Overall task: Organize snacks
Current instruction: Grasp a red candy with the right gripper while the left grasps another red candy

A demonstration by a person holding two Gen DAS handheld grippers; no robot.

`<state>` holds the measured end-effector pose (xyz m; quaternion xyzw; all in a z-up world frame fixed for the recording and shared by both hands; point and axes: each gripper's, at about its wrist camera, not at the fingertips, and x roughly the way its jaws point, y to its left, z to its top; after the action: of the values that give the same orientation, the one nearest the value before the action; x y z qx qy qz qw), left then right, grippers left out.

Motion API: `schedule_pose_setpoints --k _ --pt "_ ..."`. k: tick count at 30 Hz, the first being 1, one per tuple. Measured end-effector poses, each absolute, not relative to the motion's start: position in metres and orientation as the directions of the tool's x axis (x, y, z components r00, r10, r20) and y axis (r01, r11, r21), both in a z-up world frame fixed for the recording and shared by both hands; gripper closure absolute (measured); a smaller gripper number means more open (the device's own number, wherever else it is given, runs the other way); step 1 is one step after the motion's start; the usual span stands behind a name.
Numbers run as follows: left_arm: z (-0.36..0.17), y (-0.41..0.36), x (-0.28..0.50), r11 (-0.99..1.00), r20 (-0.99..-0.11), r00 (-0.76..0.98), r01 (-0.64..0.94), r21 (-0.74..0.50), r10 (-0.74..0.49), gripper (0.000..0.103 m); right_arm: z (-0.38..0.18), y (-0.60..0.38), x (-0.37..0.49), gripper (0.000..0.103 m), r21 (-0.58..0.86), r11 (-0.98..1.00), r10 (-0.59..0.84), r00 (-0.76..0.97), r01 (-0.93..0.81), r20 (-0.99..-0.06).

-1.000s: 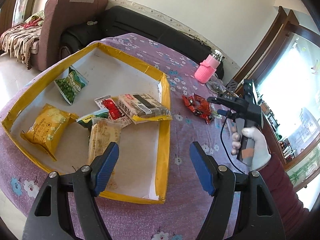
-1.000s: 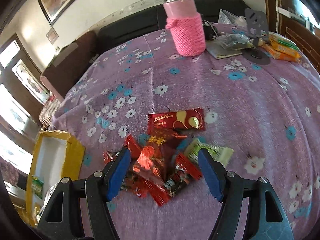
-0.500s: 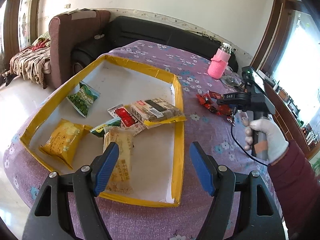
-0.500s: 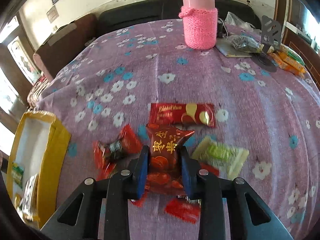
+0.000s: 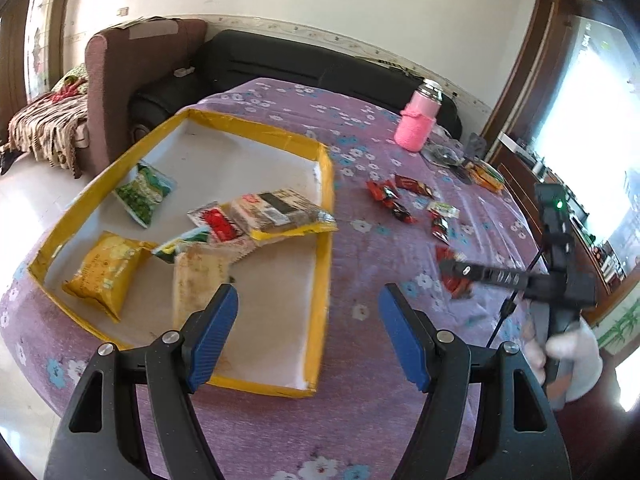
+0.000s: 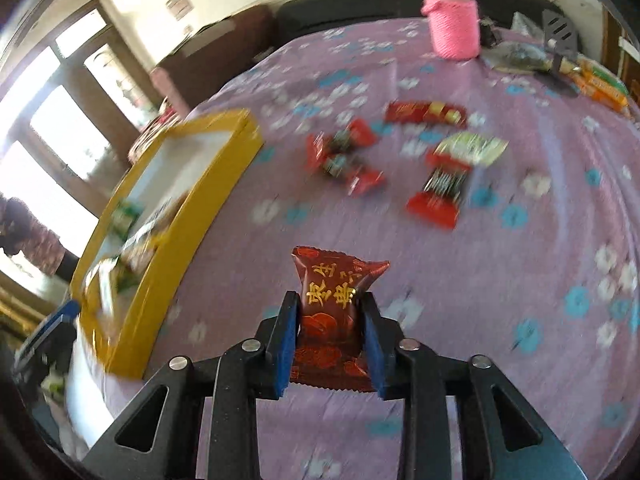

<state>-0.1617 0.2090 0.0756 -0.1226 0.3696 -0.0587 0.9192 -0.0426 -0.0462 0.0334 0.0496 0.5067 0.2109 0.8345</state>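
The right gripper (image 6: 330,316) was wide open over the pile of sweets a second ago. Then it squeezed shut on one, and now it has lifted that dark red candy packet with gold writing (image 6: 332,312) up off the purple flowered tablecloth (image 6: 500,320). The packet sits tight between the two blue pads. The other red sweets (image 6: 348,156) and the green-and-white packet (image 6: 472,148) now lie far out in front of this gripper. The yellow-edged box (image 6: 192,208) is ahead of it on its left side, so the candy is probably on its way there.

The left gripper (image 5: 308,336) is wide open and holds nothing, as it was before. It hangs over the near edge of the box, with the chip bags (image 5: 108,272) just ahead of it.
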Motion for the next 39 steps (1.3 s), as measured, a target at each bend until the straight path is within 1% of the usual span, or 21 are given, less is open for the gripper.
schedule_pose_setpoints --k 2,3,5,7,10,13,15,18,20,21,26,30,35,39 --pt "0.077 0.201 -0.163 0.963 -0.666 0.715 0.036 -0.268 -0.212 0.030 0.031 -0.045 -0.045 0.062 0.337 0.884 0.447 0.376 -0.323 -0.812" --pt "0.078 0.198 -0.164 0.963 -0.666 0.713 0.048 -0.265 -0.218 0.030 0.032 -0.048 -0.043 0.060 0.351 0.880 0.459 0.380 -0.319 -0.803" --pt "0.080 0.193 -0.167 0.965 -0.664 0.715 0.061 -0.255 -0.221 0.030 0.040 -0.062 -0.036 0.052 0.381 0.883 0.466 0.427 -0.273 -0.775" --pt "0.083 0.191 -0.169 0.965 -0.658 0.718 0.074 -0.253 -0.227 0.030 0.047 -0.080 -0.025 0.052 0.384 0.897 0.441 0.485 -0.217 -0.755" --pt "0.083 0.185 -0.168 0.960 -0.658 0.710 0.096 -0.262 -0.251 0.030 0.048 -0.094 -0.002 0.050 0.328 0.934 0.352 0.535 -0.142 -0.768" --pt "0.079 0.174 -0.166 0.956 -0.667 0.691 0.127 -0.265 -0.276 0.030 0.038 -0.094 0.023 0.050 0.265 0.959 0.275 0.541 -0.098 -0.795" --pt "0.077 0.164 -0.165 0.953 -0.677 0.676 0.149 -0.263 -0.292 0.030 0.028 -0.089 0.040 0.050 0.242 0.967 0.248 0.528 -0.081 -0.812" --pt "0.078 0.154 -0.164 0.951 -0.685 0.662 0.171 -0.259 -0.306 0.030 0.015 -0.085 0.056 0.052 0.208 0.976 0.209 0.512 -0.060 -0.833" --pt "0.080 0.147 -0.162 0.950 -0.689 0.654 0.184 -0.254 -0.311 0.030 0.014 -0.084 0.056 0.077 0.162 0.985 0.168 0.535 -0.059 -0.828" --pt "0.080 0.144 -0.161 0.949 -0.692 0.650 0.189 -0.254 -0.315 0.030 0.012 -0.084 0.055 0.077 0.146 0.988 0.155 0.536 -0.059 -0.830" --pt "0.070 0.123 -0.142 0.931 -0.718 0.593 0.212 -0.297 -0.364 0.030 0.015 -0.104 0.035 0.077 0.186 0.980 0.192 0.561 -0.067 -0.806" --pt "0.060 0.101 -0.124 0.933 -0.737 0.572 0.215 -0.290 -0.361 0.030 0.022 -0.125 0.016 0.077 0.271 0.959 0.266 0.588 -0.083 -0.764" --pt "0.052 0.072 -0.101 0.923 -0.740 0.553 0.219 -0.315 -0.384 0.030 0.025 -0.145 0.006 0.077 0.335 0.939 0.310 0.616 -0.079 -0.724" --pt "0.042 0.045 -0.083 0.948 -0.771 0.552 0.213 -0.237 -0.316 0.030 0.026 -0.150 0.006 0.077 0.382 0.920 0.353 0.606 -0.086 -0.713"
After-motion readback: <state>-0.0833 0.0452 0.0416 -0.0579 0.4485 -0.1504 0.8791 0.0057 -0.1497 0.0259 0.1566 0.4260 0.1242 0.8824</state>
